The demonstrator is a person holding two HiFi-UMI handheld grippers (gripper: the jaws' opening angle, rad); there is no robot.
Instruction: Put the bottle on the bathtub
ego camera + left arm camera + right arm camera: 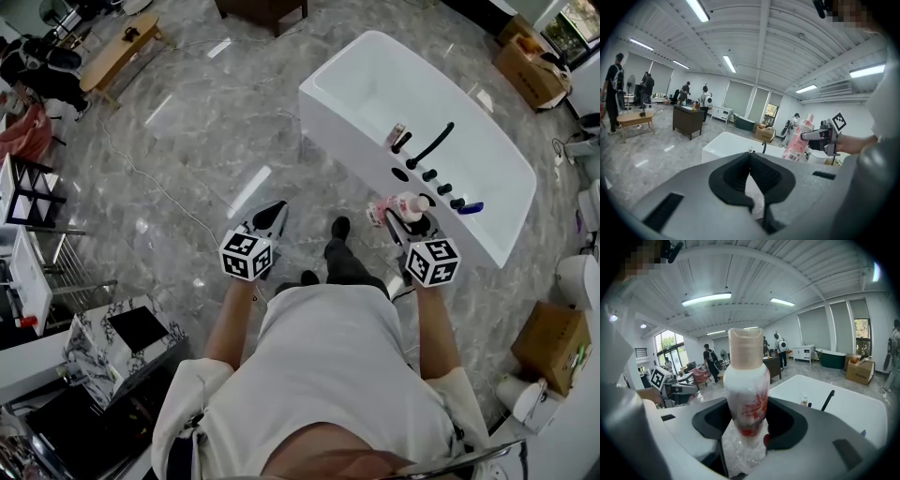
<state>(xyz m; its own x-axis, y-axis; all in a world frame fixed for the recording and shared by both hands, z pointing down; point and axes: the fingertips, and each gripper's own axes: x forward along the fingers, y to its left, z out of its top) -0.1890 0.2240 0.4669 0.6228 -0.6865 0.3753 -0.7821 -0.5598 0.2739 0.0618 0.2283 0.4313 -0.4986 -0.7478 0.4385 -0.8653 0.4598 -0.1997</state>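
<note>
**One bottle [403,205], held beside the bathtub [352,142]**

The left gripper [270,223] is closed and empty over open floor [187,141]. The right gripper [401,225] clamps the bottle's lower body, just beside the bathtub's near wall, below the tap [429,147].

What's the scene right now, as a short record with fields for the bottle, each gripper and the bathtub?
bottle: pink and white, beige cap, held between the jaws
right gripper: shut on bottle, beside bathtub
left gripper: shut, empty
bathtub: white, black faucet on its rim; bottle not yet on it
</note>
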